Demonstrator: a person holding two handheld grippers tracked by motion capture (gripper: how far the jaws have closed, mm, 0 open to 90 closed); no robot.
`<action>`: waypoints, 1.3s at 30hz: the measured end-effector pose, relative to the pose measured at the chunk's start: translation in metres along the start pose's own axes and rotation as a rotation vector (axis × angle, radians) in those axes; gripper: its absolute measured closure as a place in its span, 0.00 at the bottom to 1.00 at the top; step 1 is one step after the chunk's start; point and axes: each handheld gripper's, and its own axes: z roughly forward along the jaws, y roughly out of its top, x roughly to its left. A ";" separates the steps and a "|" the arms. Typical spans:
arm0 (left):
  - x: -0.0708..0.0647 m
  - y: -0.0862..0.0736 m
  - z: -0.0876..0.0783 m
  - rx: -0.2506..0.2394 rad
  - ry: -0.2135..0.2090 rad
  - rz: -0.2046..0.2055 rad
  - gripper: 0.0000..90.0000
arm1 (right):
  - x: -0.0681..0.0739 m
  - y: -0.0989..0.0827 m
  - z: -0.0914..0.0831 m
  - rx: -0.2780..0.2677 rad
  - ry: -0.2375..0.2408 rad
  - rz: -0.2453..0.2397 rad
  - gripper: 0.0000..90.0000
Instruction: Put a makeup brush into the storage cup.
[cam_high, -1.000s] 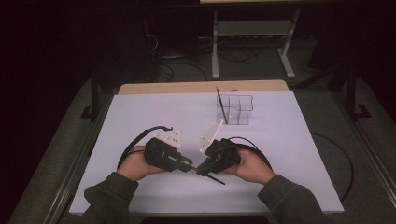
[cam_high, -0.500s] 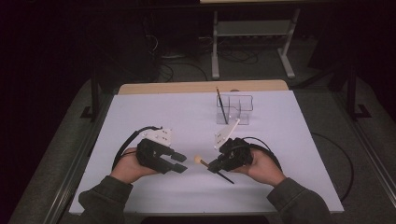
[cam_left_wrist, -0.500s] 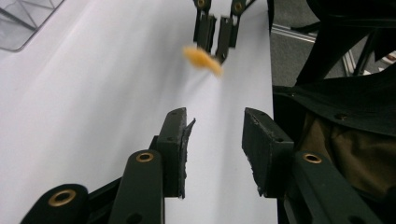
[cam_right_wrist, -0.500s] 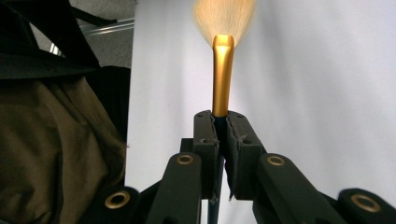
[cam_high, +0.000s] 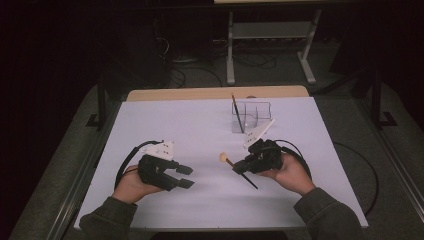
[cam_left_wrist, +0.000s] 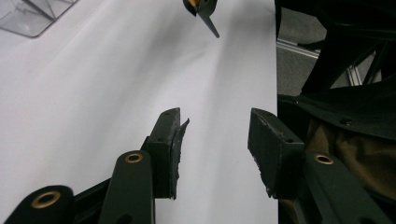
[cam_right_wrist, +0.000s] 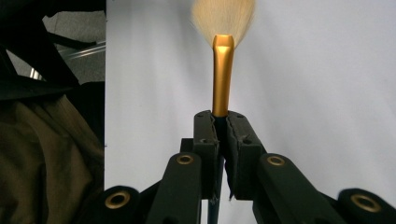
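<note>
High view hangs above the person's side, looking toward twelve o'clock down the white table (cam_high: 200, 120). Both gripper views ride low, close; all three share that tabletop.

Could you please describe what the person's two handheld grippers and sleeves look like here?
Both are black: the left claw and the right claw each have two chunky jaws with brass-coloured rivets and worn dark pads. Each carries a pale grey three-cornered plate and trails a looping black cable. The sleeves are dark olive-grey.
</note>
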 end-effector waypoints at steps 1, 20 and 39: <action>0.000 -0.002 0.000 -0.006 0.002 -0.016 0.59 | -0.001 0.000 -0.001 -0.001 0.000 0.005 0.92; 0.004 -0.023 0.002 -0.028 0.088 -0.060 0.49 | -0.016 -0.004 -0.023 -0.050 -0.045 0.056 0.92; 0.003 -0.042 0.006 -0.039 0.127 -0.111 0.44 | -0.042 0.002 -0.036 -0.116 -0.095 0.102 0.92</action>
